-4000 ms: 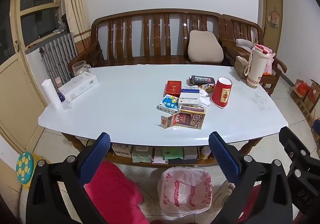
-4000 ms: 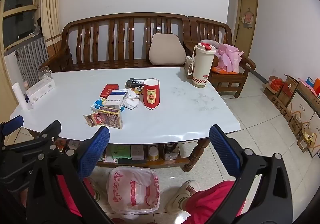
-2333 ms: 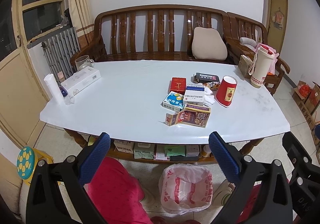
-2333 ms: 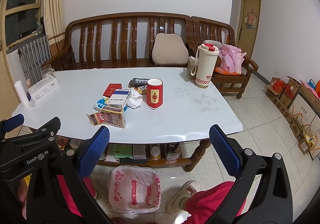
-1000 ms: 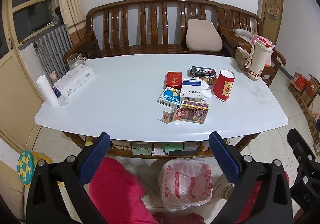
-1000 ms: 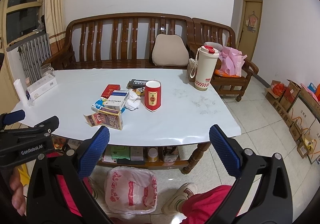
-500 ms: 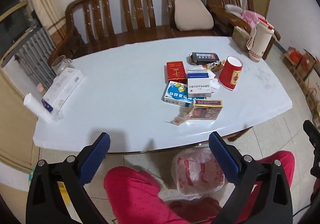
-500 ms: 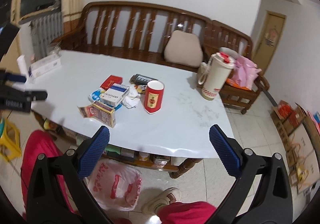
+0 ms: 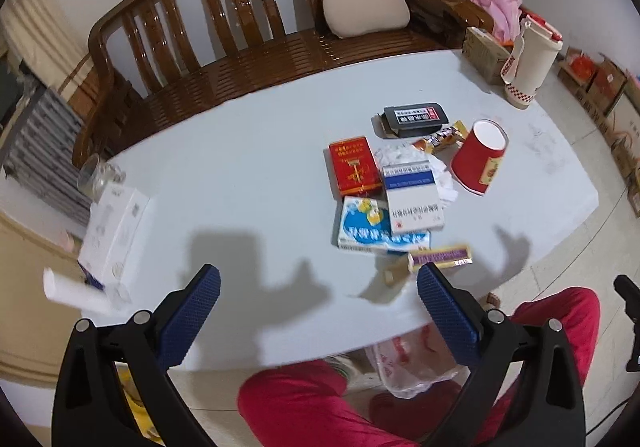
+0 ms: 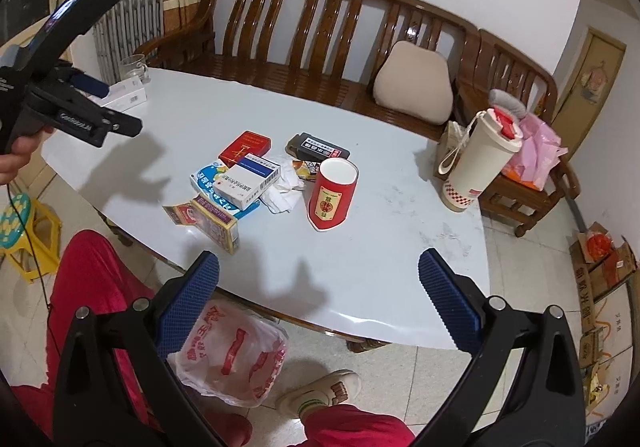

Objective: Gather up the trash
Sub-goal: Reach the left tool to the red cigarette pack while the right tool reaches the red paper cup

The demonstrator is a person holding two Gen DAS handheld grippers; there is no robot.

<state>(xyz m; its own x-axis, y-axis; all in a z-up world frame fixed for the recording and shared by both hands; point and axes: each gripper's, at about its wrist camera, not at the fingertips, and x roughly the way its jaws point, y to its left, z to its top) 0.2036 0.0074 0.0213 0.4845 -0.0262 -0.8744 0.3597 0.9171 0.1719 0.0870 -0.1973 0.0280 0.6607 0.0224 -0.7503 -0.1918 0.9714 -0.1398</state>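
Trash lies in a cluster on the white table: a red paper cup, a red box, a white and blue box, a blue carton, a purple and yellow box, a black box, a snack wrapper and crumpled tissue. My left gripper is open and empty above the table's near edge. My right gripper is open and empty above the near edge, right of the cluster.
A white and red plastic bag stands open on the floor under the table's near edge. A tall cream jug, a white tissue box, a glass mug, a wooden bench, red-trousered legs, a yellow stool.
Both grippers have risen and tilted down over the table. The left moved forward over the near edge; the right swung to look at the cluster from the right. Jaws stayed open.
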